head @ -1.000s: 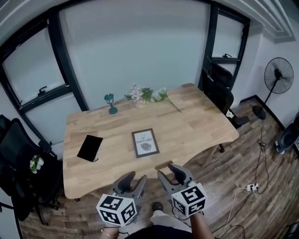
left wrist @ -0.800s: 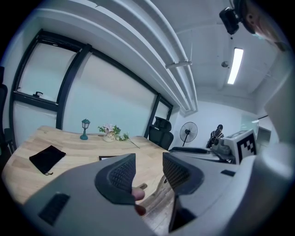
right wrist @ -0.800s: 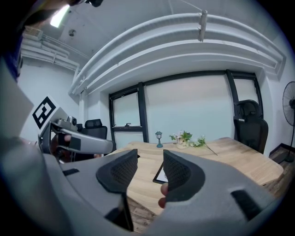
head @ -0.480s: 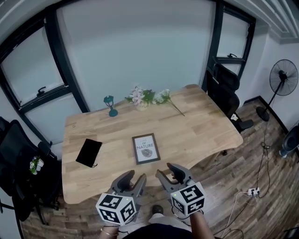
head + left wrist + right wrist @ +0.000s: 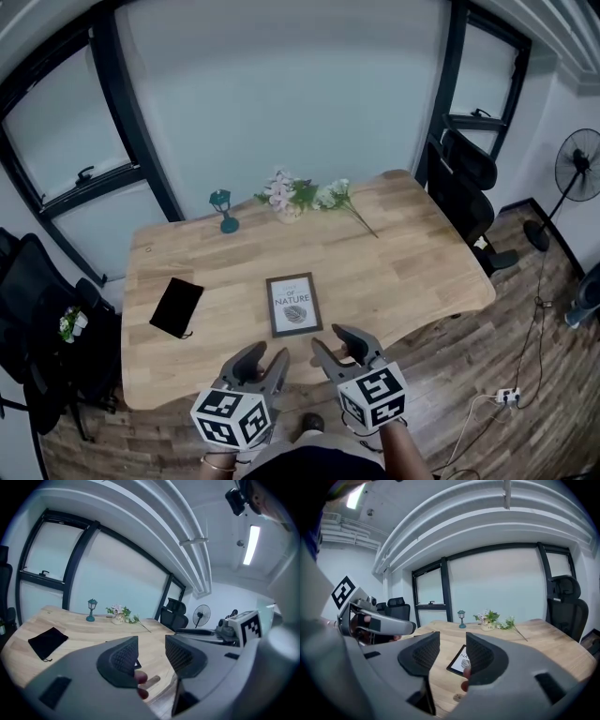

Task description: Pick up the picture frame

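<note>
Wooden counter (image 5: 403, 267), black-framed rectangular picture frame (image 5: 293, 304) flat near front edge. Empty, fingers (image 5: 423, 654) apart on left gripper (image 5: 263, 359) and right gripper (image 5: 342, 346). Could skid flat frame off edge on shallow pinch.

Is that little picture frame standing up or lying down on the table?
Lying flat, face up: seen from above, the picture frame shows its whole printed front and rests on the table.
</note>
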{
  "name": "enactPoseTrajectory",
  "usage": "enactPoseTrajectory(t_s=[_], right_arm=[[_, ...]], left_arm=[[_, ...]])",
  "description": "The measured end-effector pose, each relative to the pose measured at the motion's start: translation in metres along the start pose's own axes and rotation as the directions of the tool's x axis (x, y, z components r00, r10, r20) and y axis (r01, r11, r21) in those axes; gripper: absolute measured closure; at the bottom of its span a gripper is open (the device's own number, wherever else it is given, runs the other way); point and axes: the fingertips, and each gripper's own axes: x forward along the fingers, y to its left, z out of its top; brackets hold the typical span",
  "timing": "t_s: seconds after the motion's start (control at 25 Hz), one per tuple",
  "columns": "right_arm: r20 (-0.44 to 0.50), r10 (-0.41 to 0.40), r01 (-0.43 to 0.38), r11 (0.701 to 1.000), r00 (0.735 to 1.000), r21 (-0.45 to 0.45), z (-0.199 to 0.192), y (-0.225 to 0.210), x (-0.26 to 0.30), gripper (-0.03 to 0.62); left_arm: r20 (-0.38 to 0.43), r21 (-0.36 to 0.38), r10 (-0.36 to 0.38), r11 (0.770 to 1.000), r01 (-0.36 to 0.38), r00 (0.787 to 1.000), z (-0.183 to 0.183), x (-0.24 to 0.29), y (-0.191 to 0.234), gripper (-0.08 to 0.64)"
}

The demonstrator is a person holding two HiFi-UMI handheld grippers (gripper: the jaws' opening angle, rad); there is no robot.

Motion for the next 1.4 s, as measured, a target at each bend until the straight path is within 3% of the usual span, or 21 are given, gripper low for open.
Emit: enactPoseTrajectory(t_s=[0.68,1.4], right_arm=[[-0.062,0.025,-0.025,1.000,0.998,0.005,-0.013,-0.021,0.042,0.443],[-0.134,-0.006,0.011,0.999,0.991,0.032,-0.020,-0.052,0.103,0.443]], left_arm=[[-0.034,-0.041,0.043,0.998,-0.045,0.998,-0.001,0.025,0.033,0.387],[-0.094,-0.045,-0.012,0.999,0.008,0.995,0.008,0.081,0.073,0.387]])
